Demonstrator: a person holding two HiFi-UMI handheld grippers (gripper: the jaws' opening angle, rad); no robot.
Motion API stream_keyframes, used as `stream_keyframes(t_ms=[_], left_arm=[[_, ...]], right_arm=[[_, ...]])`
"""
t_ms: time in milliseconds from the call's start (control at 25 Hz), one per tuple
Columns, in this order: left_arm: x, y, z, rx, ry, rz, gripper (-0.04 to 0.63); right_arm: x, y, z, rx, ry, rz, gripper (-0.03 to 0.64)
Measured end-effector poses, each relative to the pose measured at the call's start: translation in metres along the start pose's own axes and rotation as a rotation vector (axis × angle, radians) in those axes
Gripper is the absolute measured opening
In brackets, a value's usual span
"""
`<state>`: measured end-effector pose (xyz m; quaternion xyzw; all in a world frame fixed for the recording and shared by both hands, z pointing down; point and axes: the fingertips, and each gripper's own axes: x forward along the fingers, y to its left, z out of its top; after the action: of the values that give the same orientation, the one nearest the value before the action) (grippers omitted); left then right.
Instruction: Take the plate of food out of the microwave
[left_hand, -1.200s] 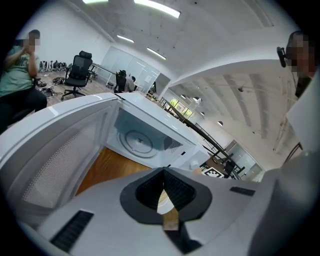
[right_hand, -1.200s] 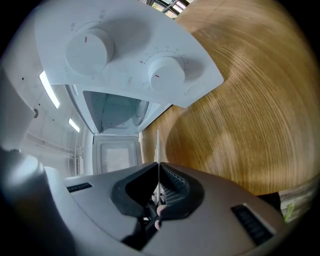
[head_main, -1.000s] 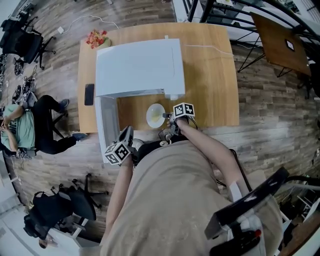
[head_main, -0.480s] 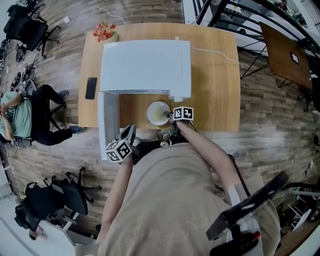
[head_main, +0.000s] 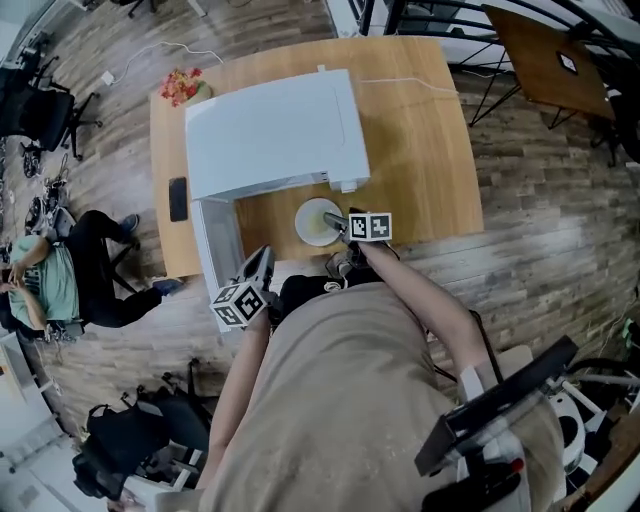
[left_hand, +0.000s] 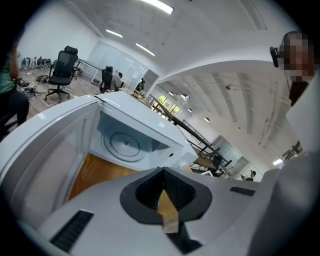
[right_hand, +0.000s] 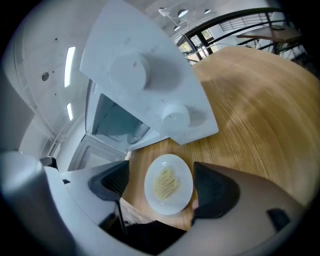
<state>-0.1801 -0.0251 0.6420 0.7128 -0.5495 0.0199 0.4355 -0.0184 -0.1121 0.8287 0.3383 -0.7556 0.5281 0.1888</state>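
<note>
**Plate out on the table, right tool letting go**

Head view: the microwave (head_main: 270, 125) stands on the table (head_main: 430, 140) with its door (head_main: 212, 250) swung open toward the person. The plate (head_main: 315, 222) lies on the table just in front of the microwave's open mouth, outside the cavity. The right tool (head_main: 338, 224) is at the plate's edge on the side away from the microwave. The left tool (head_main: 260, 266) hangs off by the door's outer end, well apart from the plate. The right hand is clearly the nearer one.

Left gripper view: the left tool (left_hand: 163, 194) has its jaws pressed together on nothing. Beyond it, the microwave cavity shows a bare turntable (left_hand: 124, 145).

Right gripper view: the right tool (right_hand: 161, 179) has just been opening and its jaws now stand spread. The plate (right_hand: 175, 201) with its food (right_hand: 166, 182) sits between them, directly ahead toward the microwave, with neither pad pressing on it. The plate is round, so no grip axis matters.

Judgement: removal looks done. The right tool needs only to back straight away from the microwave.
</note>
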Motion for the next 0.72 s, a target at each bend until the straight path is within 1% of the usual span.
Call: stream_keyframes(t_ms=[80, 120, 160, 240, 280, 320, 360, 440, 560, 720], left_arm=[[-0.003, -0.009, 0.012, 0.015, -0.02, -0.064, 0.003], [-0.007, -0.013, 0.018, 0.021, -0.029, -0.094, 0.003], [-0.012, -0.015, 0.023, 0.025, -0.037, -0.12, 0.003], [-0.023, -0.018, 0.031, 0.029, -0.05, -0.167, 0.003], [-0.028, -0.021, 0.033, 0.031, -0.053, -0.189, 0.003], [-0.032, -0.025, 0.035, 0.034, -0.054, -0.212, 0.003], [-0.036, -0.03, 0.035, 0.039, -0.052, -0.236, 0.004], [-0.044, -0.042, 0.036, 0.049, -0.05, -0.284, 0.003], [-0.058, -0.055, 0.036, 0.056, -0.054, -0.351, 0.004], [-0.083, -0.062, 0.03, 0.056, -0.071, -0.43, 0.003]], right_arm=[[-0.018, 0.01, 0.011, 0.031, -0.056, 0.02, 0.393], [-0.028, 0.02, 0.015, 0.029, -0.083, 0.037, 0.393], [-0.037, 0.031, 0.019, 0.008, -0.112, 0.055, 0.393], [-0.058, 0.054, 0.022, -0.082, -0.179, 0.062, 0.39], [-0.071, 0.064, 0.022, -0.134, -0.214, 0.05, 0.388], [-0.085, 0.075, 0.022, -0.177, -0.253, 0.039, 0.365], [-0.1, 0.085, 0.023, -0.208, -0.295, 0.032, 0.331], [-0.133, 0.106, 0.024, -0.249, -0.379, 0.022, 0.296], [-0.182, 0.14, 0.027, -0.326, -0.489, -0.012, 0.296], [-0.244, 0.175, 0.021, -0.444, -0.59, -0.095, 0.296]])
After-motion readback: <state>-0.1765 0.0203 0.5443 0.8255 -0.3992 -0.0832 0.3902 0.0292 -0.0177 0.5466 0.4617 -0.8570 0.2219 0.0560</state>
